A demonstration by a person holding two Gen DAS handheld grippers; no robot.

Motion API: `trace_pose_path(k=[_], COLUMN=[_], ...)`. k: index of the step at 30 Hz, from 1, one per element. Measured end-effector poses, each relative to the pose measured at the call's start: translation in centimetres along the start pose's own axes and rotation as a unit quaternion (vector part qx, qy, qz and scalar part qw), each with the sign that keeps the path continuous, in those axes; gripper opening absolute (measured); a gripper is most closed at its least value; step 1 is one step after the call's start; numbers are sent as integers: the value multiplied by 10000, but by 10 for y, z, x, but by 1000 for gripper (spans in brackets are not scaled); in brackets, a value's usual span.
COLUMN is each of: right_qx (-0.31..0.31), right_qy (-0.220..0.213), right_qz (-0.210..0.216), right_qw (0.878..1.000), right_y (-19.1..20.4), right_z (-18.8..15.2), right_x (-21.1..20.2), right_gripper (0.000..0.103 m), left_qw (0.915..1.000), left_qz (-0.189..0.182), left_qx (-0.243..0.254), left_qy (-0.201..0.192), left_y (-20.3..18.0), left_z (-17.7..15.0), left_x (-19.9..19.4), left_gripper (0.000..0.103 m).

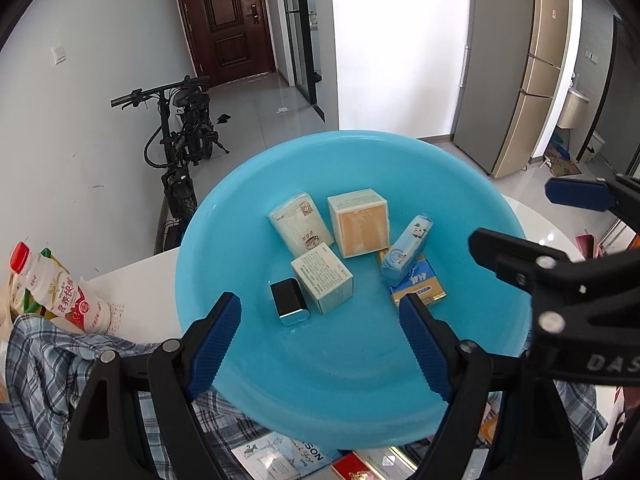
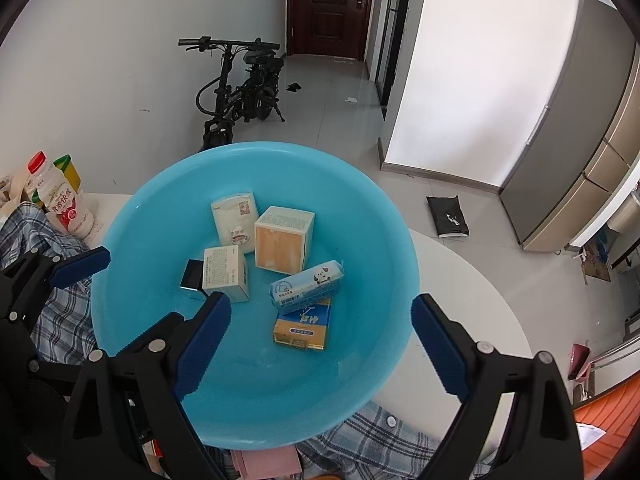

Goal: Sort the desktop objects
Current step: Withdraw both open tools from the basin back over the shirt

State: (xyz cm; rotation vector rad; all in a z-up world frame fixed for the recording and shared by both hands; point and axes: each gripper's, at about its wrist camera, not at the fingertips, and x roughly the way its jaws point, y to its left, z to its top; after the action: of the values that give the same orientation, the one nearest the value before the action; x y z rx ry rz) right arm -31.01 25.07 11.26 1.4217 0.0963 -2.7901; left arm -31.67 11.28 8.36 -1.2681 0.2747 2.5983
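Here, step in hand: both grippers hang over the blue basin with nothing taken up, so the next pick is still to be chosen; that is my reading, not something shown.
Left gripper: jaws stand wide apart, nothing between the pads, poised above the basin's near side.
Right gripper: jaws likewise wide and holding nothing, above the basin's near right side.
Doing it well: pick an item still on the table, close squarely on its flat sides, then lower it into a bare patch of the basin rather than onto the boxes.
Basin contents: a large beige-faced box, a smaller pale green box, a white tissue packet, a blue tissue packet, a yellow and blue box and a small black block.
How they lie: the blue tissue packet rests partly on the yellow and blue box; the black block sits just beside the smaller box.
Still outside: a milk bottle near the table's left edge, a checked shirt beside and under the basin, and some printed papers at the near rim.
Risk: the shirt may lift with anything grabbed off it.
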Motion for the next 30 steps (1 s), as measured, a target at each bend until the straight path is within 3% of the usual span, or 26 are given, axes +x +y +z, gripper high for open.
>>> trace_pose_path(k=[12, 19, 30], right_qx=[33, 17, 69], right_qy=[-485, -669, -682], right_qz=[127, -23, 42], right_qw=[9987, 9978, 9976], right_y=[-2, -9, -17], right_z=[-36, -56, -94], right_x=[-67, -106, -124], right_gripper=[91, 91, 98], left_qw=[9999, 9997, 9992], left_qz=[-35, -111, -109], left_qx=[-65, -18, 173], left_qy=[-102, -218, -347], left_y=[-8, -19, -32], left_z=[-28, -42, -74], left_x=[-43, -72, -105], left_gripper=[83, 83, 83])
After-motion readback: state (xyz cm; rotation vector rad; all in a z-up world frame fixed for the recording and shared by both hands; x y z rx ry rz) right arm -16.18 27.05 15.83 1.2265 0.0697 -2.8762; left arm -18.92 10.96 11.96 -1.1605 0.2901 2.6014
